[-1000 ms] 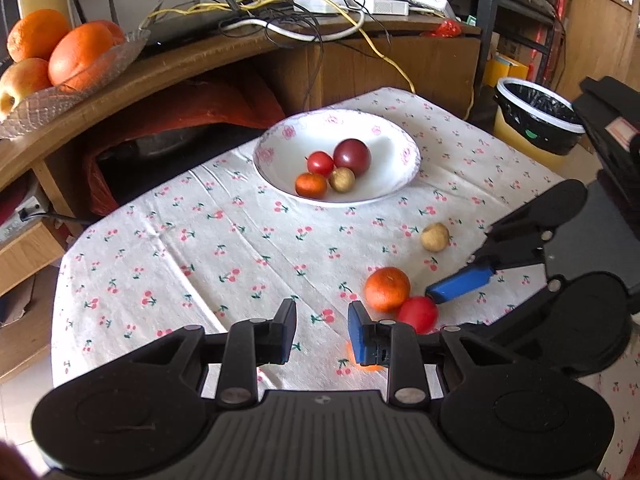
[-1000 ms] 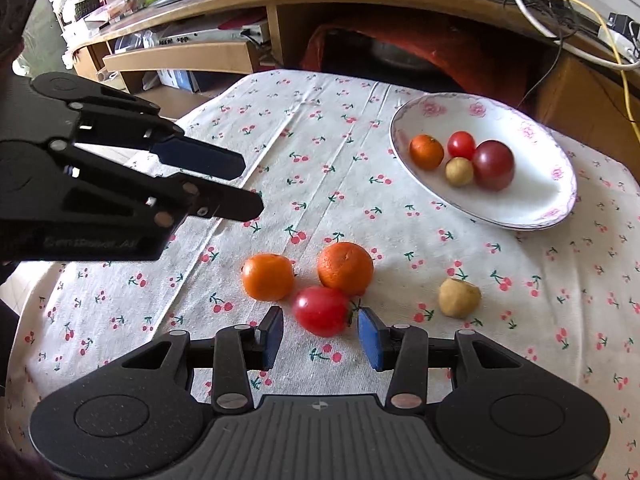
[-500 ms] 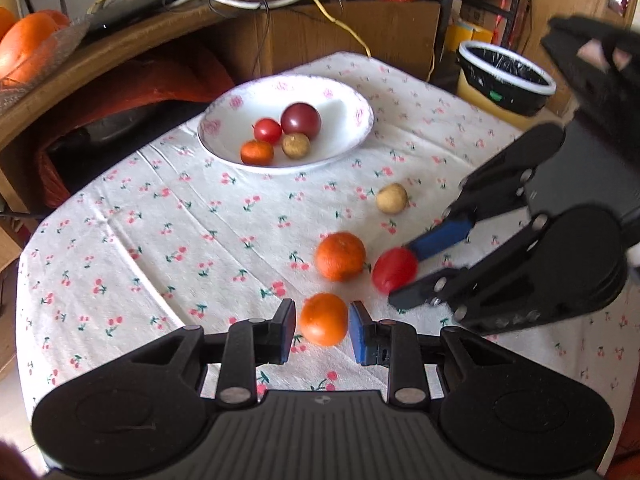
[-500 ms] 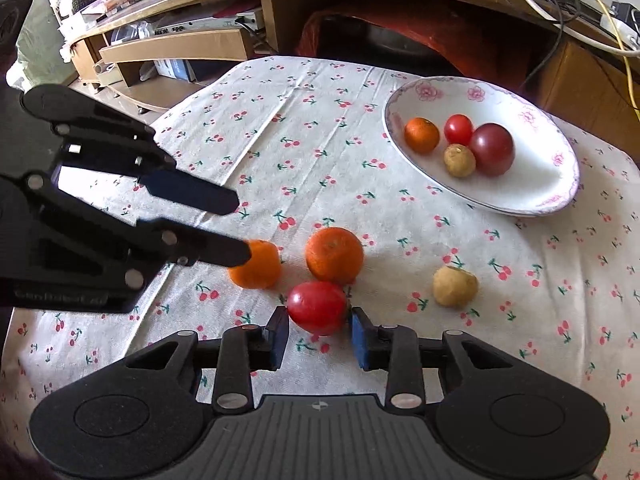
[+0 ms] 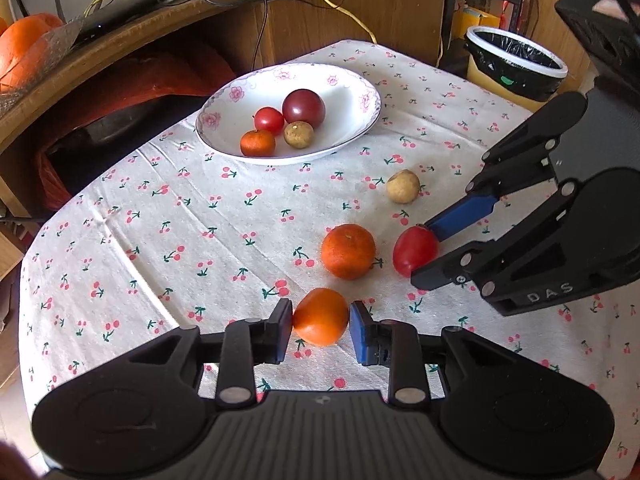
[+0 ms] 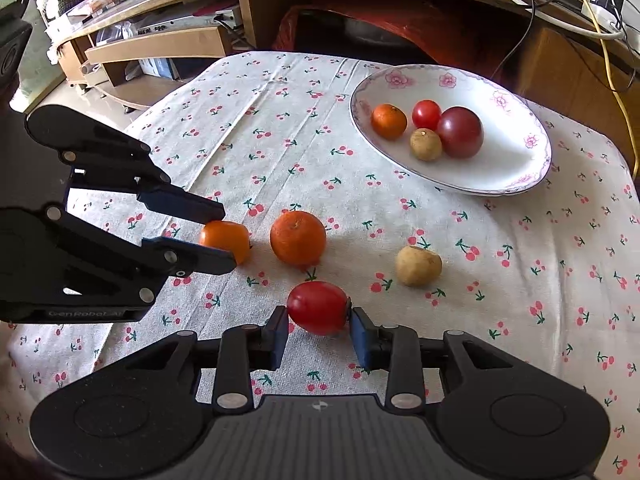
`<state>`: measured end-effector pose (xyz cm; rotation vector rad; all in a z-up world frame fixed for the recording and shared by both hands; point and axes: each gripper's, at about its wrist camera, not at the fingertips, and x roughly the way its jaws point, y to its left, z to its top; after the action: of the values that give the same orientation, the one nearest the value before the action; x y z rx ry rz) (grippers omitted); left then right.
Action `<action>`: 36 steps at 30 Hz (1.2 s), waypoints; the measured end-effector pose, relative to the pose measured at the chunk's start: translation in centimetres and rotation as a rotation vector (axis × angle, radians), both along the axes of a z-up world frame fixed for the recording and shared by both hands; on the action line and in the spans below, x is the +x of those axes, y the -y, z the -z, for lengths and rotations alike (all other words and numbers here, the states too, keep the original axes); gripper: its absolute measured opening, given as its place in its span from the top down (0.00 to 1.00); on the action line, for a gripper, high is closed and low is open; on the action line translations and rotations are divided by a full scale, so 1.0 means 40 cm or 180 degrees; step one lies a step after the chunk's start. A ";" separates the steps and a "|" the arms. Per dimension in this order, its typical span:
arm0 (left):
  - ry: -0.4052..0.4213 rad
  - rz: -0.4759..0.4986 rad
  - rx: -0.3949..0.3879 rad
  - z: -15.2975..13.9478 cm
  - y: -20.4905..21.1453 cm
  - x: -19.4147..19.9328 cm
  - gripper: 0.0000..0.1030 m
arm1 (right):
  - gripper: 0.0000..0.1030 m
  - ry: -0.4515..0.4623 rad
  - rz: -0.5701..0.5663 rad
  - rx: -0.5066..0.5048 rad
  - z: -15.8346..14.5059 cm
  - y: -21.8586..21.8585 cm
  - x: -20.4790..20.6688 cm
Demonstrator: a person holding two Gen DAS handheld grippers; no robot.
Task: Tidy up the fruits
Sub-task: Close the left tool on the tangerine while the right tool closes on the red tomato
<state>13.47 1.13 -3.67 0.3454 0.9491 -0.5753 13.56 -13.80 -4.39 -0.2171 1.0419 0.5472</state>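
My left gripper (image 5: 320, 330) is shut on a small orange (image 5: 320, 316), which rests on the cherry-print tablecloth. My right gripper (image 6: 319, 332) is shut on a red tomato (image 6: 318, 307). Each gripper shows in the other's view: the right one (image 5: 426, 252) around the tomato (image 5: 414, 250), the left one (image 6: 224, 236) around the small orange (image 6: 224, 238). A larger orange (image 5: 348, 251) and a tan longan (image 5: 403, 186) lie loose between them. A white flowered bowl (image 5: 352, 92) at the back holds a small orange, a red tomato, a dark plum and a longan.
A curved wooden desk (image 5: 160, 28) with cables runs behind the table. A glass dish of oranges (image 5: 24, 52) sits on it at left. A black-lined bin (image 5: 516, 64) stands beyond the table's right edge. Low shelves (image 6: 152, 48) stand at the right wrist view's far left.
Both grippers came down and forward onto their fruit. The left closed around the small orange and the right closed around the red tomato.
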 end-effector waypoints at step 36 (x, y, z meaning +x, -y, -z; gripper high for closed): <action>-0.0076 -0.0116 0.0058 0.019 0.002 0.014 0.61 | 0.64 -0.0067 0.0049 0.0084 0.011 0.003 0.017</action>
<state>14.03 1.07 -4.45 0.3375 0.9823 -0.5389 14.23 -13.90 -4.81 -0.1803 1.0556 0.5501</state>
